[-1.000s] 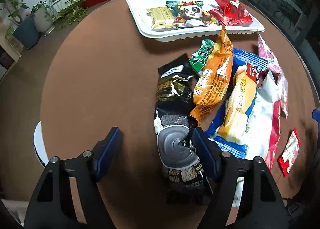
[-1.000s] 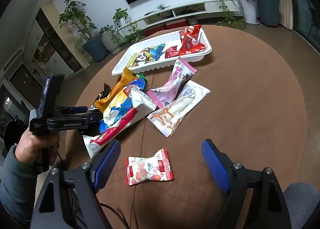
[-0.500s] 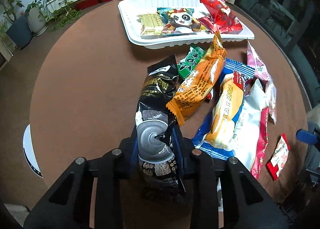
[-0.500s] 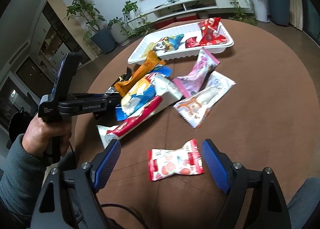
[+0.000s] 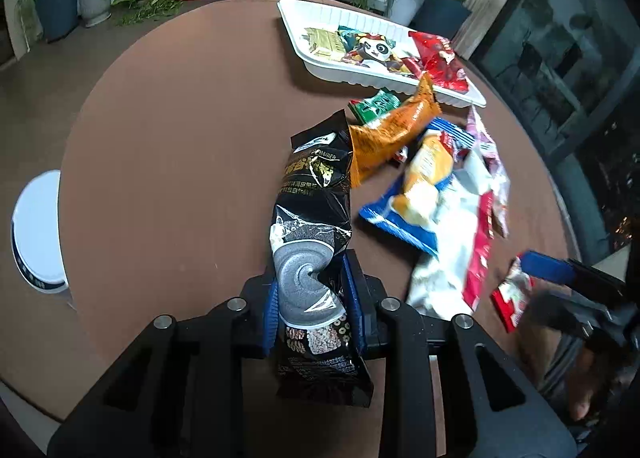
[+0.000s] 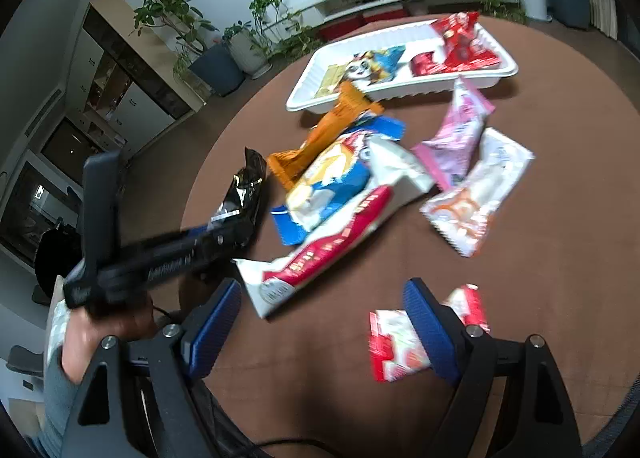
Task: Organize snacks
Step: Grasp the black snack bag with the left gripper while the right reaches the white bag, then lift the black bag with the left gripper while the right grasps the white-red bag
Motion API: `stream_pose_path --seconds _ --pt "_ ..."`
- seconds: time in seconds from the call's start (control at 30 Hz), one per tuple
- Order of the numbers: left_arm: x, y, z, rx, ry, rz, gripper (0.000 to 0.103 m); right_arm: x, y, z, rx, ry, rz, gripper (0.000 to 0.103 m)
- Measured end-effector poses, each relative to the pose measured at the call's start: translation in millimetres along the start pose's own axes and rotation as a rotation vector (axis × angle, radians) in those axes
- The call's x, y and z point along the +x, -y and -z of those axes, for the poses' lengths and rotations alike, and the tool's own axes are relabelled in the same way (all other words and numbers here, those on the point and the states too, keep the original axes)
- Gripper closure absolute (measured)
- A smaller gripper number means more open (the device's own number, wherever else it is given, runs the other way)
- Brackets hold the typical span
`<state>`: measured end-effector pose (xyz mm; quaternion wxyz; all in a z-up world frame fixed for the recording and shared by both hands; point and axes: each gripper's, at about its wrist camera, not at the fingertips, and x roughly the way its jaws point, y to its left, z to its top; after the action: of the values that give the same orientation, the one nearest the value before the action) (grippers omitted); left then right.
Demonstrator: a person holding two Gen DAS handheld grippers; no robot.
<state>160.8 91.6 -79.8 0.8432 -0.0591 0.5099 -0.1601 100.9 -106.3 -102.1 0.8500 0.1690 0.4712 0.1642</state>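
My left gripper (image 5: 312, 298) has just been closing and its blue pads now pinch the near end of the black snack packet (image 5: 314, 194), whose far end lies among the loose pile on the brown table (image 5: 168, 146), touching the orange packet (image 5: 390, 130). My right gripper (image 6: 322, 328) hangs with its fingers spread wide and nothing between them, the small red-and-white candy wrapper (image 6: 394, 346) lying under its right finger. I judge the step in hand is carrying the black packet to the white tray (image 5: 296, 24) at the far edge, which already holds three snacks. Next I should lift it clear of the orange packet without dragging the pile, then set it in the tray's bare end.
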Motion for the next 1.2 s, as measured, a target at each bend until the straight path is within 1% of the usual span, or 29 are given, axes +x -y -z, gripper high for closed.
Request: stream_pose_path --seconds 0.03,0.1,0.2,0.27,0.37,0.43,0.57,0.6,0.77,0.97,1.1,1.13,1.2 --pt "-1.0 0.9 2.8 -0.003 0.003 0.009 0.077 2.9 -1.0 -3.6 0.005 -0.003 0.006 0.017" --pt "-2.3 3.5 6.2 -0.005 0.008 0.023 0.077 14.8 -2.9 -13.7 0.017 -0.024 0.052 0.017" --pt "-5.1 6.7 13.8 -0.011 0.016 0.044 0.077 35.8 -4.7 -24.4 0.035 -0.092 0.079 0.018" --pt "-5.0 7.4 16.1 -0.016 0.017 0.056 0.077 49.3 -9.2 -26.8 -0.003 -0.118 0.139 0.021" --pt "-5.3 6.6 19.9 -0.026 0.02 0.068 0.077 56.5 -14.4 -26.0 -0.06 -0.113 0.186 0.021" --pt "-6.3 6.0 23.2 -0.03 0.022 0.075 0.077 57.0 -16.9 -24.5 -0.1 -0.112 0.209 0.024" --pt "-7.4 3.7 26.5 -0.037 0.025 0.084 0.077 51.0 -11.3 -21.1 -0.15 -0.12 0.242 0.039" --pt "-8.1 3.9 28.2 -0.039 0.028 0.087 0.077 48.0 -8.4 -20.5 -0.152 -0.128 0.265 0.039" --pt "-9.1 8.4 33.7 -0.037 0.03 0.104 0.077 40.9 -5.7 -18.1 -0.153 -0.143 0.269 0.041" --pt "-9.6 12.5 34.5 -0.038 0.04 0.109 0.077 59.5 -14.1 -29.6 -0.134 -0.179 0.258 0.04" --pt "-10.6 11.4 36.5 -0.039 0.04 0.105 0.077 63.3 -20.3 -30.1 -0.164 -0.164 0.29 0.039" --pt "-10.6 11.4 36.6 -0.037 0.04 0.105 0.077 63.0 -21.7 -28.4 -0.176 -0.157 0.302 0.041" --pt "-11.0 12.0 37.6 -0.034 0.041 0.104 0.077 61.1 -21.7 -25.8 -0.192 -0.137 0.315 0.05"
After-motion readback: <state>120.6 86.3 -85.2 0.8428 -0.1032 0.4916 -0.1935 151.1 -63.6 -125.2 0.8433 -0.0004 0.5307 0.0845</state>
